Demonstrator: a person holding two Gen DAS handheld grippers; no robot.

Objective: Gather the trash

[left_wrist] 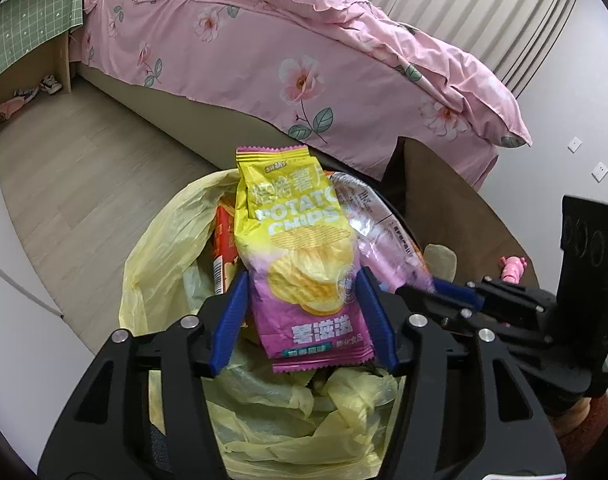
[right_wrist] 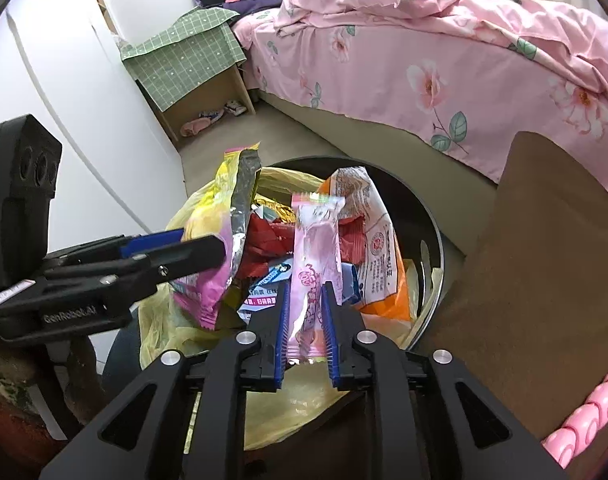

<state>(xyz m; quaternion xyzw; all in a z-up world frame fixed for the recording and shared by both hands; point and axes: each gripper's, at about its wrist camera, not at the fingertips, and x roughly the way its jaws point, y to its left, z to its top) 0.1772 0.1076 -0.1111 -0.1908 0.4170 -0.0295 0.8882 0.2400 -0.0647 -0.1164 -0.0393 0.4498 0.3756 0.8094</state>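
Left tool (left_wrist: 304, 280) pinched the yellow-and-purple potato chips bag (left_wrist: 299, 248) at its lower half, pads on both side edges. The bag stood upright over the mouth of the bin (right_wrist: 434, 240), lined with a yellow plastic liner (left_wrist: 163, 248).

Right tool (right_wrist: 306, 292) pinched a slim pink wrapper (right_wrist: 316, 248), also upright, above the same opening. Both tools sat close together over the bin; in the right wrist view the left tool's fingers reached in from the side, near the pink wrapper.

Bin already heaped: red packets (right_wrist: 267, 240) and an orange-and-white bag (right_wrist: 378, 240) rose to the rim.

Risks, as judged:
- Chips bag torn open at the top, foil showing; tipping it could spill crumbs onto the floor (left_wrist: 83, 184).
- With the pile this high, released wrappers could slide off and land outside the liner.
- The liner edge sagged on the near side; a wrapper could drop between liner and bin wall.
- Tools might knock each other if both released together.
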